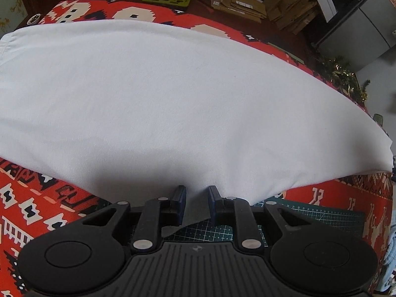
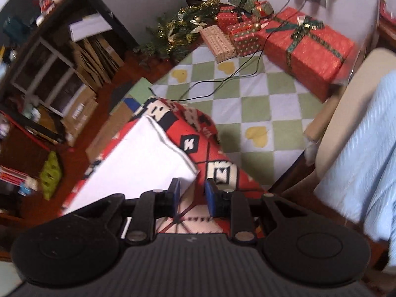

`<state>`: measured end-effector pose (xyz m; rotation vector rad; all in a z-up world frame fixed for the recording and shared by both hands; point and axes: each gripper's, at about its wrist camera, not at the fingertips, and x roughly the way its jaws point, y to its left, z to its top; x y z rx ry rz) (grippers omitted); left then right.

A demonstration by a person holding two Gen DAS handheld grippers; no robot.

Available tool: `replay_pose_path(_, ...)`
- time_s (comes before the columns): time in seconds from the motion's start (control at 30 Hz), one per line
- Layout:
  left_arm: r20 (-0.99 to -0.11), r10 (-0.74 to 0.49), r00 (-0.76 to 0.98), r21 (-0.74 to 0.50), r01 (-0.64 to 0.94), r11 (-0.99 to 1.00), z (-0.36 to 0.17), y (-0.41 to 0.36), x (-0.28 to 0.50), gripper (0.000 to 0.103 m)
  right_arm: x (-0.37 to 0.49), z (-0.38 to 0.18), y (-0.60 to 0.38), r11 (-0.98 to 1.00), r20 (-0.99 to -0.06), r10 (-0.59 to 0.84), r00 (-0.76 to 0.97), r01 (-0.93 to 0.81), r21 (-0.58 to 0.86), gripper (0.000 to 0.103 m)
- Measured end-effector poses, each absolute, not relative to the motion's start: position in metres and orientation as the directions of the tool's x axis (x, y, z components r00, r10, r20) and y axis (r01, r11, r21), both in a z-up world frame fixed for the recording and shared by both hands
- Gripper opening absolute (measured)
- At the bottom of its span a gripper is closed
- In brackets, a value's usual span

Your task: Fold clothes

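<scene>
A white garment (image 1: 173, 94) lies spread flat over a red patterned cloth (image 1: 37, 210) that covers the table, filling most of the left wrist view from nine o'clock across to three o'clock. Its near edge runs along the bottom, and at six o'clock the left gripper (image 1: 197, 194) stands over that edge with its blue-padded tongs a little apart, white fabric lying in the gap; whether the pads pinch it cannot be told. A green cutting mat (image 1: 321, 214) peeks out from under the garment at five o'clock. In the blurred right wrist view, a folded corner of the same garment (image 2: 138, 163) sits at the table's corner, reaching toward six o'clock. The right gripper (image 2: 191, 193) hovers there, tongs slightly apart, with the corner tip just beside the left pad and nothing clamped. Beyond, at one o'clock, wrapped gift boxes (image 2: 309, 49) rest on a green checked rug (image 2: 247, 99).
</scene>
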<state>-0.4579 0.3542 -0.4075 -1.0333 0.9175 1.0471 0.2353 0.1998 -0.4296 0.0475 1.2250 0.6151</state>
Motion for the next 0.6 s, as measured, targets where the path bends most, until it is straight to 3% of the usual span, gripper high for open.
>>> replay_pose_path(0.27,-0.937,0.243,0.25,-0.214,-0.963,0.162,-0.408,0.347,-0.458,0.019,0.209,-0.424,0.246,0.826,-0.885,0.371,0.282,-0.535,0.177,0.027)
replay_pose_path(0.37,-0.938,0.248,0.241,-0.2,-0.963,0.18,-0.407,0.346,-0.455,0.019,0.2,-0.422,0.258,0.79,-0.889,0.355,0.288,-0.6,0.121,0.007)
replay_pose_path(0.6,-0.94,0.256,0.224,-0.152,-0.95,0.274,-0.405,0.34,-0.446,0.016,0.188,-0.408,0.278,0.662,-0.864,0.355,0.356,-0.749,-0.037,0.004)
